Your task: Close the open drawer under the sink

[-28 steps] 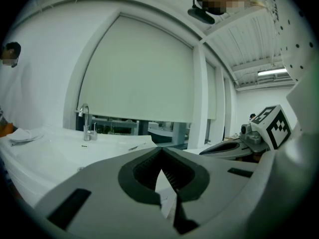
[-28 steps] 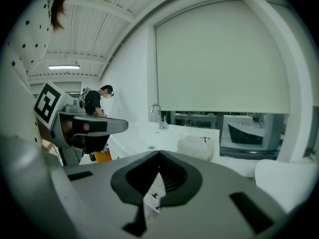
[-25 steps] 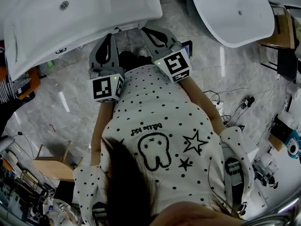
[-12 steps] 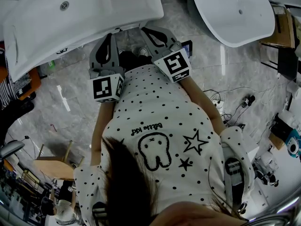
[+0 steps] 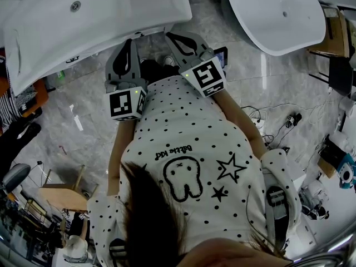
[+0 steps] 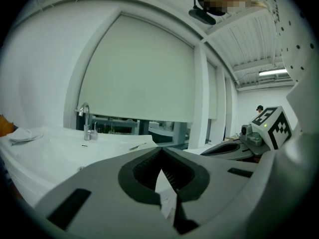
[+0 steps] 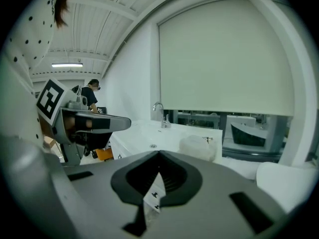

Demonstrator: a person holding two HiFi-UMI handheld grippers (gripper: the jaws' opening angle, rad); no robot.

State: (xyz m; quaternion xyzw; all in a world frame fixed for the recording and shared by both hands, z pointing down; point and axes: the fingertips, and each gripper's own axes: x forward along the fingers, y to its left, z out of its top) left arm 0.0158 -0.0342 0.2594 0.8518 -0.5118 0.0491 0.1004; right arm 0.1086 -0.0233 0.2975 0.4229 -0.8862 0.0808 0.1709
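**Both grippers clenched, empty**

Two grippers: left gripper [image 6: 160, 149] and right gripper [image 7: 159, 153]. Jaws together, ribbed dark pads, matte grey shells. Neither has moved since a second ago. Two glossy white basins: squarish sink [image 5: 111, 10] and rounded tub [image 5: 267, 21]. The drawer is unseen; the sink's overhang blocks it. The floor [image 5: 83, 110] is grey and marbled.

A white oval bathtub [image 5: 278, 15] stands on the grey marble floor [image 5: 83, 121], with black cables [image 5: 291, 119] trailing over the floor near it. A wooden stool [image 5: 60, 198] sits at lower left. A pale roller blind [image 6: 139, 73] hangs fully down over the window.
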